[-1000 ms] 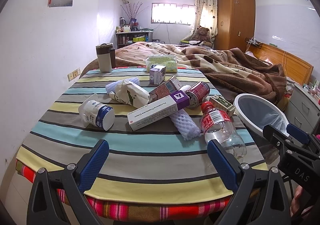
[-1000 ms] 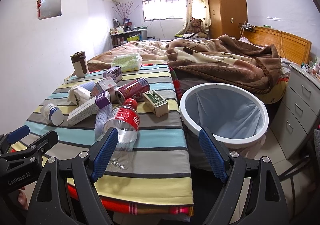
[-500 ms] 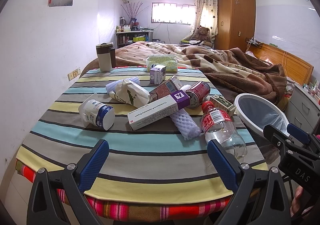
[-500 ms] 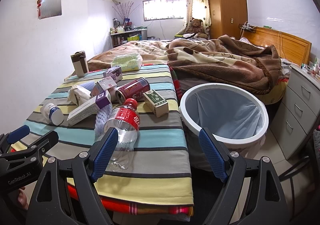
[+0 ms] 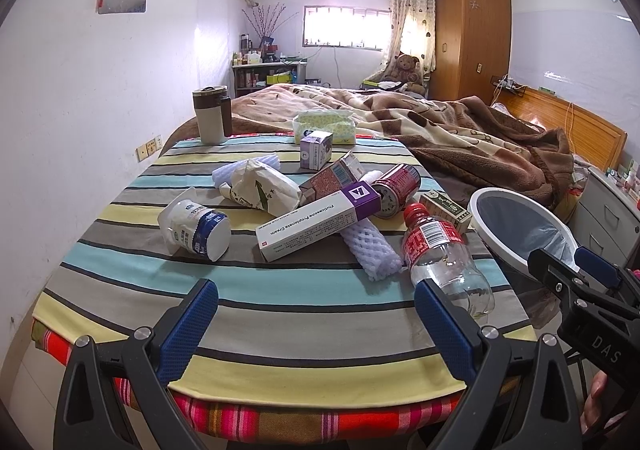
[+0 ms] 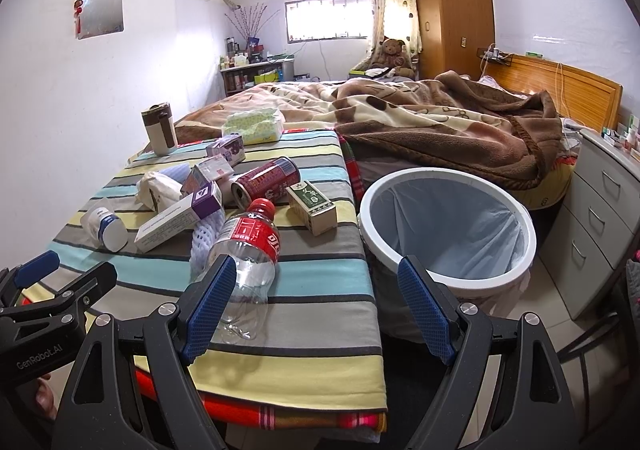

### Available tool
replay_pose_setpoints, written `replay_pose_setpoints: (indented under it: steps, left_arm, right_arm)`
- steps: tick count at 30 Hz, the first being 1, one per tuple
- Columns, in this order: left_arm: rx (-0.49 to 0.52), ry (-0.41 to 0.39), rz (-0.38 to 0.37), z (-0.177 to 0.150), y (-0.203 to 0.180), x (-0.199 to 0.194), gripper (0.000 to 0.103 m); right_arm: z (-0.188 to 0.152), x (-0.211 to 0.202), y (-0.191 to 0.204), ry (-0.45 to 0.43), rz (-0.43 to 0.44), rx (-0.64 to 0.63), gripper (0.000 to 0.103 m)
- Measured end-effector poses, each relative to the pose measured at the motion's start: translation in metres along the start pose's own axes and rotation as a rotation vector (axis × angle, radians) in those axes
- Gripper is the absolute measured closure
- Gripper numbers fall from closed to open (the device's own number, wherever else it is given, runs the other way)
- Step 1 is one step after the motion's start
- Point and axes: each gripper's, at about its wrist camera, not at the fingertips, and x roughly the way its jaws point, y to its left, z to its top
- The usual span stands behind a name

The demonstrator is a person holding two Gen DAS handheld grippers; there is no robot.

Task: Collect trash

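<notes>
Trash litters the striped-cloth bench (image 5: 280, 314): a clear plastic bottle with a red label (image 6: 248, 250) lies on its side nearest the camera, beside a white-and-purple cream carton (image 5: 318, 221), a white foam net sleeve (image 5: 372, 248), a red drink can (image 6: 266, 181) and a white jar (image 5: 196, 228). To the right stands a white-rimmed bin with a blue liner (image 6: 448, 226). The left gripper (image 5: 316, 314) and right gripper (image 6: 316, 296) hover at the near edge, jaws apart, holding nothing.

Both views look from the near edge of the striped table (image 5: 280, 314) toward the far window (image 6: 326, 19). The left view sits left, squarely over the table; the right view sits rightward, also taking in the bin (image 6: 448, 228). Both share the litter and bed (image 5: 460, 129).
</notes>
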Motion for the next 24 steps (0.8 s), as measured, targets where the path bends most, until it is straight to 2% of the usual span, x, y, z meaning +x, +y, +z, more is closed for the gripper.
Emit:
replay_pose_setpoints:
  steps: [19, 24]
  left_arm:
    - [-0.007, 0.008, -0.003, 0.001, 0.005, 0.003, 0.003]
    - [-0.028, 0.027, -0.022, 0.003, 0.016, 0.012, 0.003]
  right_arm:
    - [0.001, 0.0, 0.001, -0.001, -0.002, -0.004, 0.018]
    - [0.003, 0.003, 0.003, 0.009, 0.031, 0.006, 0.018]
